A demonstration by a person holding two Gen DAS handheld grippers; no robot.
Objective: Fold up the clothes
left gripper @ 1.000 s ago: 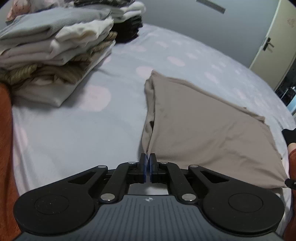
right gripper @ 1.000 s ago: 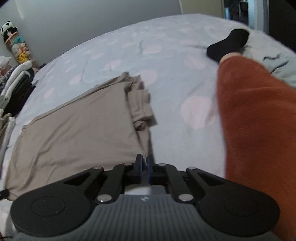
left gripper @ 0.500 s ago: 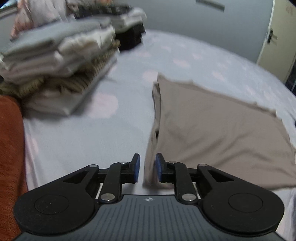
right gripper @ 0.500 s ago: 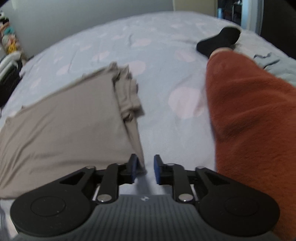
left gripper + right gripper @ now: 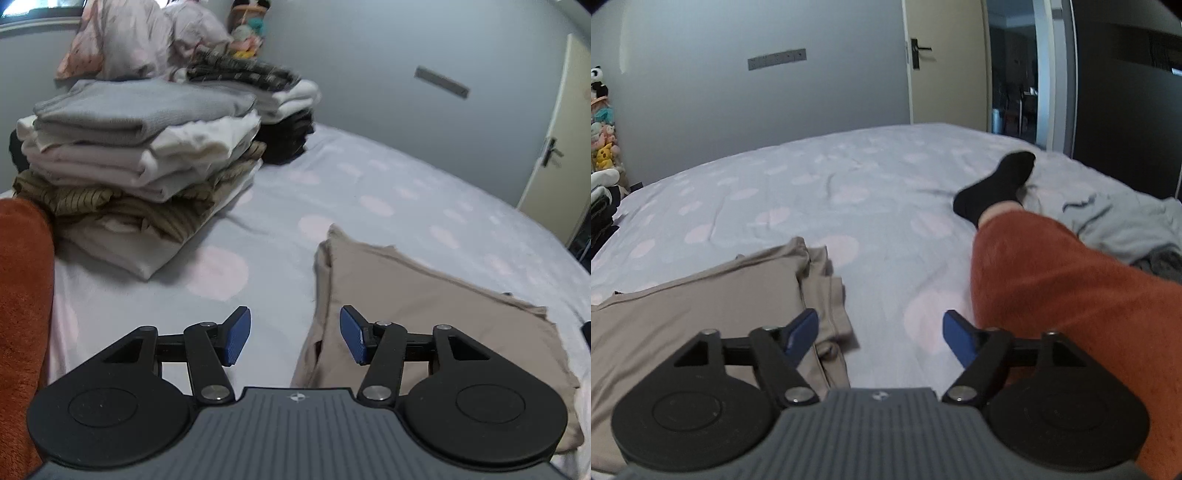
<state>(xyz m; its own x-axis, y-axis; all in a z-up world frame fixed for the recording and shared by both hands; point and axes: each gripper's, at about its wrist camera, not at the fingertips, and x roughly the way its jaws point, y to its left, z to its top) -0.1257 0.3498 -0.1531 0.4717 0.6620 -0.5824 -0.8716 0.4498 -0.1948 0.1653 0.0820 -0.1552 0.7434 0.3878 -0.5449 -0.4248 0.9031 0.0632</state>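
Left wrist view: the left tongs (image 5: pixel 294 336), black linkages with blue pads (image 5: pixel 236 336), stand spread wide and grasp nothing. The folded taupe knit garment (image 5: pixel 424 314) lies flat on the pale blue bed sheet with pink dots (image 5: pixel 369 192); its near left edge runs through the gap between the pads, closer to the right-hand pad, and contact cannot be told. To the left, well apart from the garment, rises a stack of folded clothes in grey, white and striped olive (image 5: pixel 140 162), with a second stack of white and black clothes (image 5: pixel 288 110) behind it. An orange fleece trouser leg (image 5: pixel 22 288) borders the left edge.

Right wrist view: the right tongs (image 5: pixel 880 335) are likewise released, jaws far apart and empty. The garment's bunched right edge (image 5: pixel 820 295) lies under and beside the left-hand pad (image 5: pixel 802 334); the right-hand pad hangs over bare sheet, next to the person's orange-clad leg (image 5: pixel 1071 295), which ends in a black sock (image 5: pixel 997 184). A crumpled grey garment (image 5: pixel 1126 225) lies beyond the leg. A cream door with a dark handle (image 5: pixel 945 62) stands in the far wall.

No readable writing appears; each tongs body carries only a small round emblem (image 5: pixel 295 397).
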